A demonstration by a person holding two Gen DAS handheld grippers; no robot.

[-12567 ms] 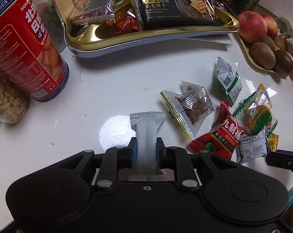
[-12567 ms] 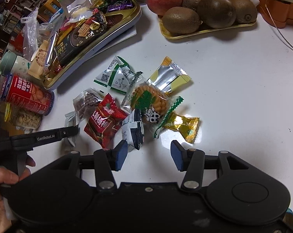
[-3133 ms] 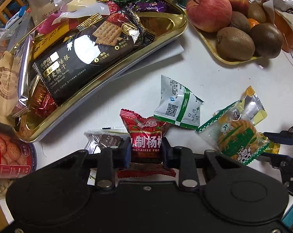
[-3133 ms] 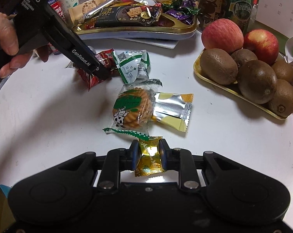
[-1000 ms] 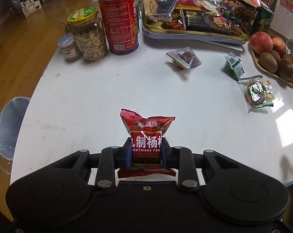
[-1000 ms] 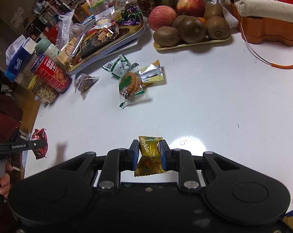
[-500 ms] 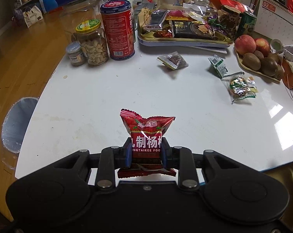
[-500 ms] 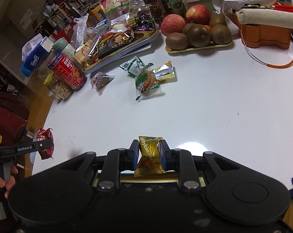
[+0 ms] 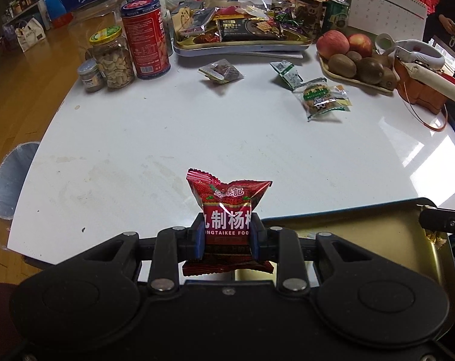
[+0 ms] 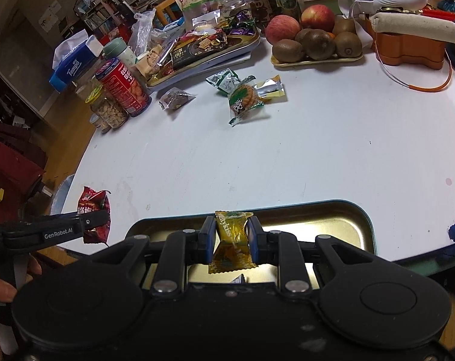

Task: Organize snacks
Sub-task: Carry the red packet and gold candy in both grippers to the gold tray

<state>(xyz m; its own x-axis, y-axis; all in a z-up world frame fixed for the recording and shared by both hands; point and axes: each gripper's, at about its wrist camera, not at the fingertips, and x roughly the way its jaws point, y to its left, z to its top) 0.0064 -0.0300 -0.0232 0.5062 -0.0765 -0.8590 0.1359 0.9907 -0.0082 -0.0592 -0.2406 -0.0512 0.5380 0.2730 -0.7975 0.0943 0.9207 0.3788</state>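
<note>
My left gripper (image 9: 227,239) is shut on a red snack packet (image 9: 227,207) with white Chinese lettering, held above the near edge of the white table (image 9: 197,138). The same red packet (image 10: 95,210) and left gripper (image 10: 102,218) appear at the left of the right wrist view. My right gripper (image 10: 231,237) is shut on a gold-wrapped candy (image 10: 232,240), hanging over a gold tin tray (image 10: 332,225) at the table's near edge. That tray (image 9: 378,228) lies low right in the left wrist view. Loose snacks remain farther off: a cookie pack (image 10: 242,99), a green-white sachet (image 10: 224,82), a clear triangular pack (image 10: 174,97).
At the far side stand a full gold snack tray (image 9: 242,43), a red tin (image 9: 146,37), a nut jar (image 9: 113,57) and a fruit tray (image 9: 353,60). An orange holder (image 10: 408,48) sits at the far right. A bin (image 9: 7,177) stands on the floor at left.
Both grippers have pulled back toward the near table edge with their snacks still held. The gold tin tray has come into view under them, and the loose snacks look farther away.
</note>
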